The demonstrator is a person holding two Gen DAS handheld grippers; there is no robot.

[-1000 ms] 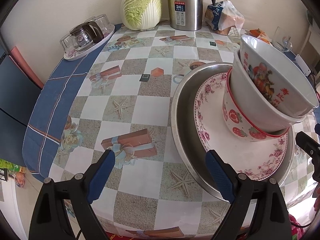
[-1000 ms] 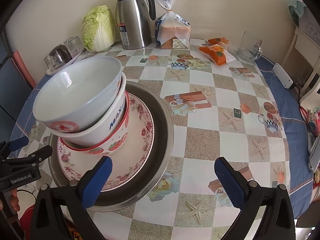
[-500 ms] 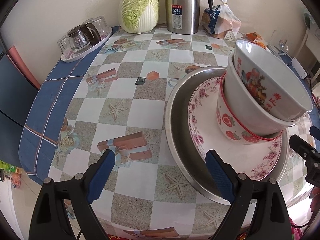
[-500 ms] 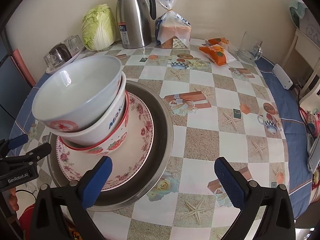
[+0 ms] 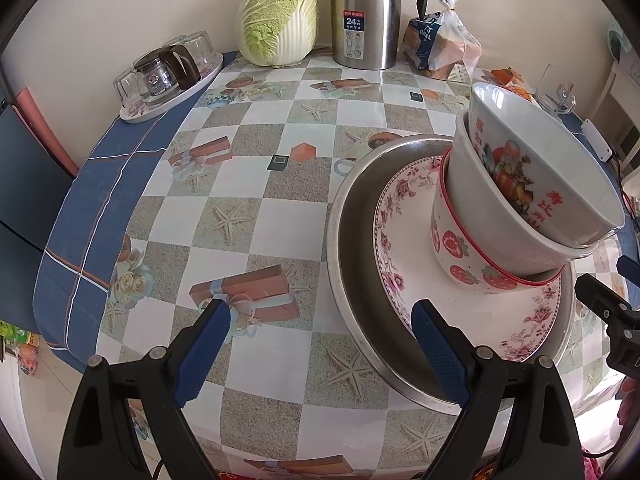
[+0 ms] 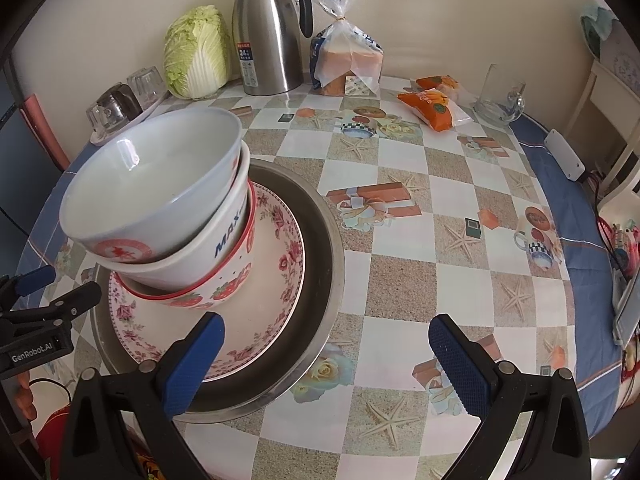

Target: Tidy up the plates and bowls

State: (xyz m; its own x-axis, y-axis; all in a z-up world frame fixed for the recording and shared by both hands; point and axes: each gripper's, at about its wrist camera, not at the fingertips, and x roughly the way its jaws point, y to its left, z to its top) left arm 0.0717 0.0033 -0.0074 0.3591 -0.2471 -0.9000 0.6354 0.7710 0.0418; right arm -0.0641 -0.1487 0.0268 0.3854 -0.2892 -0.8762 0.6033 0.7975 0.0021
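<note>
Left wrist view: three bowls [image 5: 520,208] nested, leaning on floral plate [image 5: 460,292] in steel basin [image 5: 352,264]; both hand-held grippers [image 5: 320,332] [image 6: 326,344] wide open, empty. Stack looks done; straightening may remain.

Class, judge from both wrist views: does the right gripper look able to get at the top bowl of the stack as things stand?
Probably yes. The right gripper is open and empty, and the top bowl sits uppermost with its rim exposed. The left gripper stands clear beside the stack.
</note>
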